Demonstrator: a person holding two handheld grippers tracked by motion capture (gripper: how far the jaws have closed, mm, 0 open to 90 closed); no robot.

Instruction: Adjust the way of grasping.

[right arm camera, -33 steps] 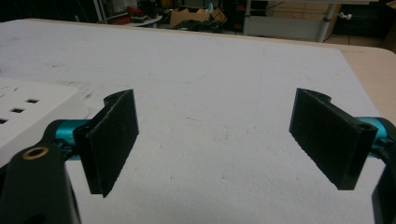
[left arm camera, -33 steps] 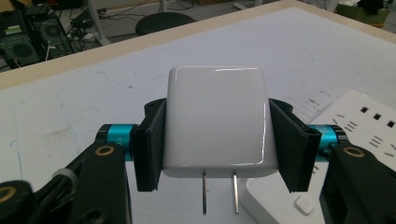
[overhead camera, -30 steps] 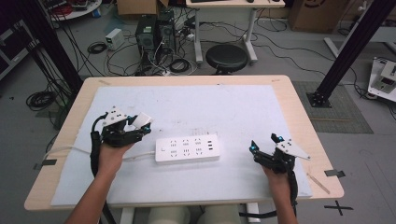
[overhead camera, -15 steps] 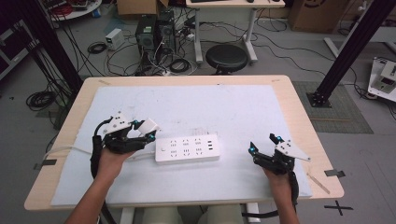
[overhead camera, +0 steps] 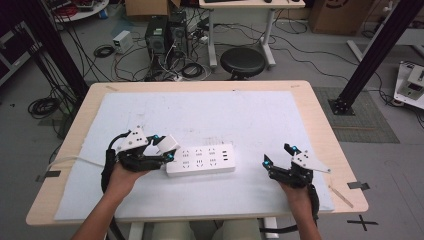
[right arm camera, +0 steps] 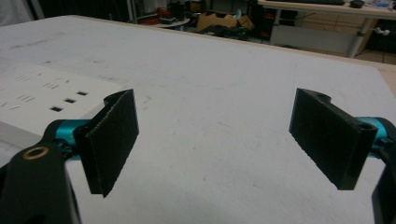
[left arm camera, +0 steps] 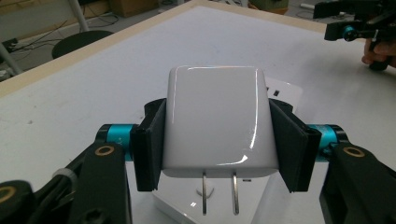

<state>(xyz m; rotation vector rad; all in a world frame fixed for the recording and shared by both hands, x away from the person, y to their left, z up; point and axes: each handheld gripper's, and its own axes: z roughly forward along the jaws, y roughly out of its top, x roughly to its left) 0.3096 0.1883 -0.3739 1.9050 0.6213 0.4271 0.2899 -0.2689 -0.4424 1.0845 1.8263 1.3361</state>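
Two prongs now hang just above the power strip (overhead camera: pixel 200 160) since our left tongs (overhead camera: pixel 161 150), clamped on the white charger (left arm camera: pixel 215 121), carried it over, so plugging in looks next, while our right tongs (overhead camera: pixel 278 159) rest apart on the tabletop (overhead camera: pixel 210 85).

Right gripper (right arm camera: pixel 212 140) seen from behind own two black fingers (right arm camera: pixel 112 140), spread wide apart, nothing held between them. Bare white surface (right arm camera: pixel 224 84) seen through gap. Teal fittings noted at base of each finger. White power strip (right arm camera: pixel 42 102) seen at left, lying flat on surface, just beyond left-hand finger, socket slots facing up. Cluttered room, desk legs and boxes seen beyond far edge.
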